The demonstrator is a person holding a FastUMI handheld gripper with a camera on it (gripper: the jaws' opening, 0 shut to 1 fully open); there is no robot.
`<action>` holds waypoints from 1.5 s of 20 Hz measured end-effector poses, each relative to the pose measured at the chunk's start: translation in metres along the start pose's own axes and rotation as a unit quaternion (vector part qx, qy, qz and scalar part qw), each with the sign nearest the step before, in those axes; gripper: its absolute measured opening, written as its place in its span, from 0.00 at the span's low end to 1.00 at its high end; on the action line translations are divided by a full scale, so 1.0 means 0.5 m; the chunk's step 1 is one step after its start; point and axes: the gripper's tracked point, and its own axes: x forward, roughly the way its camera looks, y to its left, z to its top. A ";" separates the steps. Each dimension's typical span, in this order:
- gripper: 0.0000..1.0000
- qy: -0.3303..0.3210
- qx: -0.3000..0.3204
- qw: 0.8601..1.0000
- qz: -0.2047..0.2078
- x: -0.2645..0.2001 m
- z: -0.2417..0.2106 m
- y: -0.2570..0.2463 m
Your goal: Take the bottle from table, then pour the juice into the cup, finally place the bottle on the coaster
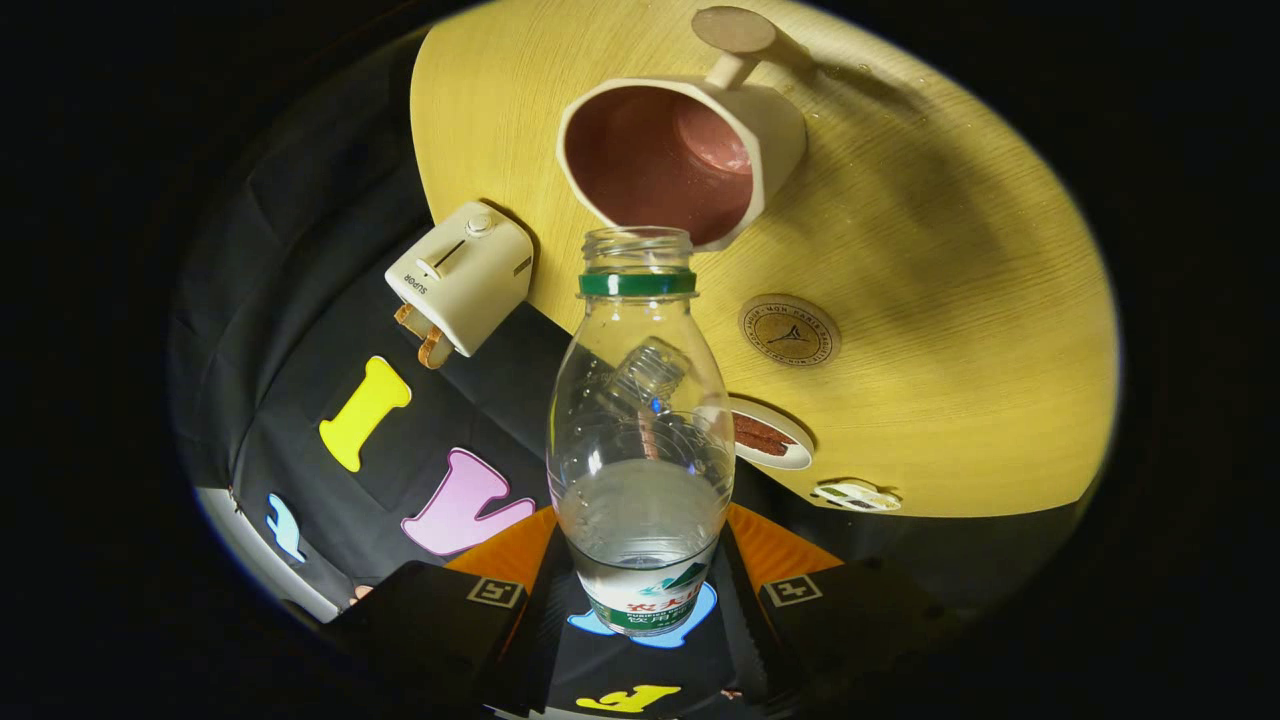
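A clear plastic bottle (pixel 640 430) with a green neck ring and no cap sits between my fingers, and my gripper (pixel 640 600) is shut on its lower body. A little clear liquid rests in the bottle's lower part. The view is rolled, so the bottle is tilted relative to the table, and its open mouth points at the cream cup (pixel 685 160) with a reddish inside, just beyond the mouth. The cup looks empty. A round brown coaster (pixel 789 330) lies on the wooden table (pixel 950 330), beside the bottle's shoulder and nearer than the cup.
A cream toaster (pixel 462 275) with bread slices in it stands at the table's edge, left of the bottle. A small plate (pixel 768 438) with something brown and a small dish (pixel 856 494) lie near the table's near edge. A round long-handled object (pixel 738 35) lies beyond the cup.
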 end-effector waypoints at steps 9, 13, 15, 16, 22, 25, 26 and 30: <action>0.72 -0.005 -0.028 1.000 0.001 -0.008 0.004 -0.003; 0.72 -0.014 -0.126 0.992 -0.005 -0.023 -0.005 -0.029; 0.72 -0.023 -0.207 0.978 -0.005 -0.034 -0.006 -0.042; 0.72 -0.029 -0.251 0.968 -0.006 -0.040 -0.007 -0.048; 0.72 -0.041 -0.509 0.860 0.008 -0.100 -0.059 -0.089; 0.72 -0.065 -0.629 0.774 0.019 -0.120 -0.090 -0.088; 0.71 -0.077 -0.665 0.742 0.022 -0.122 -0.100 -0.087; 0.71 -0.142 -0.794 0.591 0.020 -0.128 -0.129 -0.082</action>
